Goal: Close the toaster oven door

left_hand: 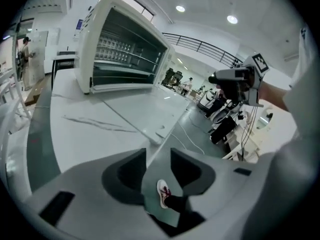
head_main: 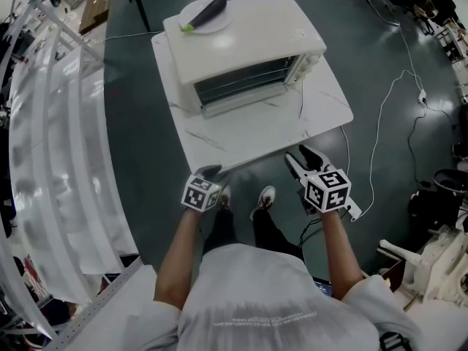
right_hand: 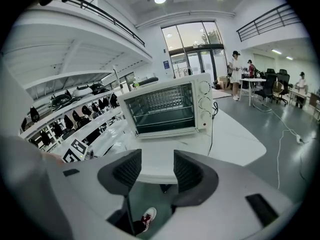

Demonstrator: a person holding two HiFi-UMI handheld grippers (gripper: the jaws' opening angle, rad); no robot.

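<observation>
A cream toaster oven (head_main: 241, 50) stands at the far end of a white marble table (head_main: 278, 130). Its front gapes and the wire racks show; the door looks folded down along the lower front edge (right_hand: 167, 131). The same oven fills the upper left of the left gripper view (left_hand: 120, 49). My left gripper (head_main: 213, 171) (left_hand: 158, 156) hovers off the table's near edge, open, with only floor between its jaws. My right gripper (head_main: 300, 156) (right_hand: 157, 159) is level with it to the right, open and empty, pointing at the oven. Both are well short of the door.
On top of the oven sits a white plate (head_main: 219, 22) with a dark eggplant (head_main: 208, 10). The oven's cord (head_main: 300, 97) trails over the table's right side. Cables (head_main: 387, 115) lie on the floor to the right, and white shelving (head_main: 51, 159) runs along the left.
</observation>
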